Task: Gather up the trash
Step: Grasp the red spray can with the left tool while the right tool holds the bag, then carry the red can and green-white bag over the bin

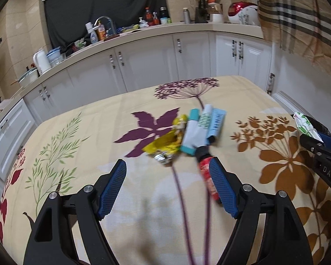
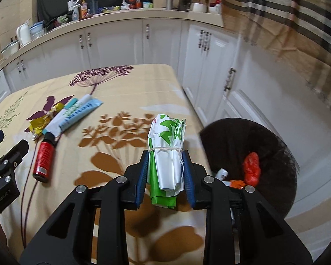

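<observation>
Your right gripper (image 2: 165, 176) is clenched on a rolled white-and-green printed paper bundle tied with a rubber band (image 2: 166, 152). The bundle sits between the two blue pads (image 2: 141, 176), which press its lower half just under the band. Its long axis runs forward along the fingers, the crumpled end pointing away from you and the green folded end sticking back toward the camera. It is held above the floral beige tablecloth (image 2: 125, 84), near the table's right edge. Just to the right, off that edge, is the round bin lined with a black bag (image 2: 264, 137), with a crumpled red wrapper (image 2: 251, 167) and other scraps inside.

Your left gripper (image 1: 167, 190) is released, its jaws spread wide over the cloth with nothing between them. The red cylindrical spray can with a black cap (image 1: 206, 172) lies on the table right by the inner face of the right-hand finger; whether it touches the pad you cannot tell. Its long axis runs near to far, cap end pointing away from you.

Beyond the cap lies a huddle of trash: a crinkled yellow foil wrapper (image 1: 165, 143), a white-and-teal tube (image 1: 192, 132) and a light blue flat packet (image 1: 216, 123), side by side, all angled away and slightly rightward.

Farther off stand the white kitchen cabinets (image 1: 147, 66).
</observation>
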The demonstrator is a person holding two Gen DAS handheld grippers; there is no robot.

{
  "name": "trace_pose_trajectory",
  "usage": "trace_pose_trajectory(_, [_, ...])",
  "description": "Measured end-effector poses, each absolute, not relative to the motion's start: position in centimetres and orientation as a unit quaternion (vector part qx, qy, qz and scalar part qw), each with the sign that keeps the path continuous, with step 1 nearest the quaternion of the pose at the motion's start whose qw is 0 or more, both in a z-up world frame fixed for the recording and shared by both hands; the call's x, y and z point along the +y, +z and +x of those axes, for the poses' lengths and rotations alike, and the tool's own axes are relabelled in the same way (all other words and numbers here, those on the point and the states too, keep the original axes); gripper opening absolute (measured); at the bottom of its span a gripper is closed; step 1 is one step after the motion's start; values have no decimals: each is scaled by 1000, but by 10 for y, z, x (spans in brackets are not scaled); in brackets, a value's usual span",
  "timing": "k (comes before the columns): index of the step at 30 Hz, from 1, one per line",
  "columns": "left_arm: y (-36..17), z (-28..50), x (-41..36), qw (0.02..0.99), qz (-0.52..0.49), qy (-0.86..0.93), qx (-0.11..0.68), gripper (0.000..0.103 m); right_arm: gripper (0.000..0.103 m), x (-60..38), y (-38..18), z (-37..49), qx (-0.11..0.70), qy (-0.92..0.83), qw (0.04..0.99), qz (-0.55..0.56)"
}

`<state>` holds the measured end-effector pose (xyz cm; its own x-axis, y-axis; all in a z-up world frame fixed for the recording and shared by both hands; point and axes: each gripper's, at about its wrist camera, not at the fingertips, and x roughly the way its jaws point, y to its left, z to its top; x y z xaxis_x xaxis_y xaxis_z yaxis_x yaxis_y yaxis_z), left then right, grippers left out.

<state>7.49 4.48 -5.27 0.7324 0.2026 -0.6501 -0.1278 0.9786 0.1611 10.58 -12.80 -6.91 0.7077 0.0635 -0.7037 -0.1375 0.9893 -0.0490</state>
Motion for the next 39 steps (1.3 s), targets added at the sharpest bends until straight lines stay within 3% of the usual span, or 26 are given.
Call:
trace_pose_trajectory(21, [-74, 107, 10, 909, 84, 83, 399, 74, 28, -180, -66, 97, 368, 30, 929, -15])
trace_pose_trajectory(29, [-78, 111, 15, 906, 64, 62, 415, 28, 28, -177, -67, 97, 368, 35, 929, -15])
trace_pose_trajectory(39, [-77, 107, 19, 909, 47, 48, 411, 27, 28, -177, -67, 97, 368, 35, 929, -15])
